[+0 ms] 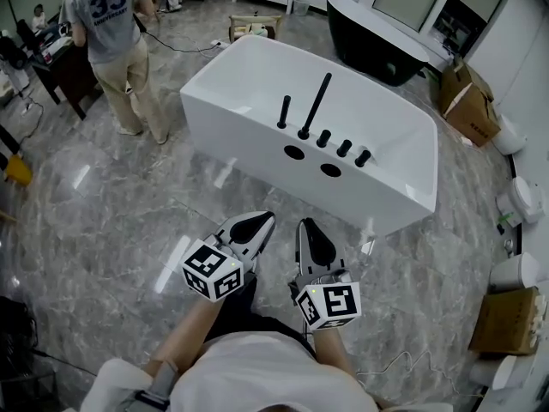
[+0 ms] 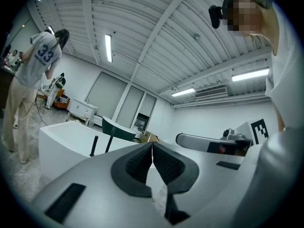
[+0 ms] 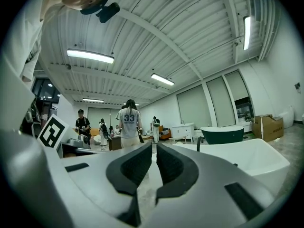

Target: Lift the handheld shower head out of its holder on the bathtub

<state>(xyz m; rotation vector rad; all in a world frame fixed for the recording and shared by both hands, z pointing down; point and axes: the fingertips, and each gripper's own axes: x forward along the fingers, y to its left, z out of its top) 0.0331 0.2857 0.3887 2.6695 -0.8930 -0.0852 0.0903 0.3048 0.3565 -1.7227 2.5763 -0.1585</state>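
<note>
The white bathtub (image 1: 257, 127) stands on the marble floor ahead of me. On its near rim rises the handheld shower head (image 1: 316, 103), a long slanted black rod in its holder, with a shorter black post (image 1: 284, 112) to its left and three black knobs (image 1: 343, 148) to its right. My left gripper (image 1: 264, 220) and right gripper (image 1: 305, 224) hang side by side short of the tub, both shut and empty. In the left gripper view (image 2: 152, 144) the shower head (image 2: 110, 140) shows beyond the tips. The right gripper view (image 3: 154, 146) has the tub (image 3: 247, 158) at its right.
A person in a grey shirt (image 1: 116, 41) stands at the back left by a desk. Behind the white tub sits a black bathtub (image 1: 377, 45). Cardboard boxes (image 1: 467, 97) and white ceramic pieces (image 1: 519, 200) line the right side. A cable (image 1: 184, 48) runs over the floor.
</note>
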